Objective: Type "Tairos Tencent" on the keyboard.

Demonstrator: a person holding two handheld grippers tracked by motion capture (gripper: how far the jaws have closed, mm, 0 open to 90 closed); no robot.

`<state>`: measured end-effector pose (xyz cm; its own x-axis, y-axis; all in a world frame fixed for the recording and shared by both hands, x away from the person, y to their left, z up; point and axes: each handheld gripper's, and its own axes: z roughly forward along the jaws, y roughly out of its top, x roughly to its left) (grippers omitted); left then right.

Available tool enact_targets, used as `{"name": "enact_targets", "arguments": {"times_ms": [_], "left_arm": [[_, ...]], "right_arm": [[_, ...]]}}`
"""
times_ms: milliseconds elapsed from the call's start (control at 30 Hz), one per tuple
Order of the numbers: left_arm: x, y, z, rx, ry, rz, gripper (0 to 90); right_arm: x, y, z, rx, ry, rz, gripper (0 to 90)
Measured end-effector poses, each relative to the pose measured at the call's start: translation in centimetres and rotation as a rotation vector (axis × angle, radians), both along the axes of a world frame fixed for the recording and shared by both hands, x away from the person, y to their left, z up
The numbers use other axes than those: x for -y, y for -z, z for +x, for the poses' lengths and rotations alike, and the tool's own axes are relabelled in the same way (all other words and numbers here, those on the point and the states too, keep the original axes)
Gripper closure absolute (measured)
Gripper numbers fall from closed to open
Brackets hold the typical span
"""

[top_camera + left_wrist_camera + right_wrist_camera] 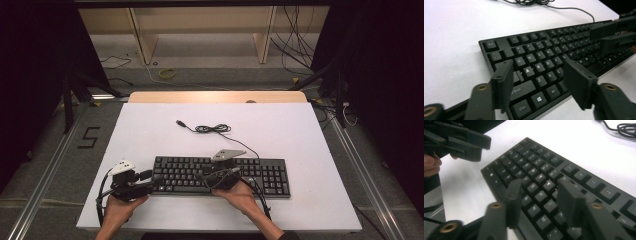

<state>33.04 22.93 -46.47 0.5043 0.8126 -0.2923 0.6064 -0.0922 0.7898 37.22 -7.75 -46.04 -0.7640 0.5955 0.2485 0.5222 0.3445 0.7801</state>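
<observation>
Keyboard (220, 175) near front table (150, 130) edge; far half bare.

Black keyboard (260, 175) with white key legends, black coiled cable (212, 129), white tabletop (150, 130), black grippers

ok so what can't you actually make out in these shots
- Keyboard middle, high view: covered by the right gripper.
- Key legends, high view: too small to read.
- Keyboard's right end, left gripper view: cut off by the frame edge.
- Cable plug type, high view: too small.
- Near keys, right gripper view: blurred, behind the open jaws.
</observation>
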Motion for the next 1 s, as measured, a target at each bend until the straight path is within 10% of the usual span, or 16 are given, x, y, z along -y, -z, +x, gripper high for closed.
{"name": "enact_targets", "arguments": {"times_ms": [767,1000], "left_arm": [[0.5,1.1,0.9,-0.066,0.014,0.121,88.4],[0.6,1.2,1.1,-0.082,0.016,0.128,88.8]], "right_arm": [[-2.5,-0.3,2.3,-0.017,0.006,-0.022,37.3],[-2.9,-0.1,2.5,-0.012,-0.001,-0.034,56.4]]}}
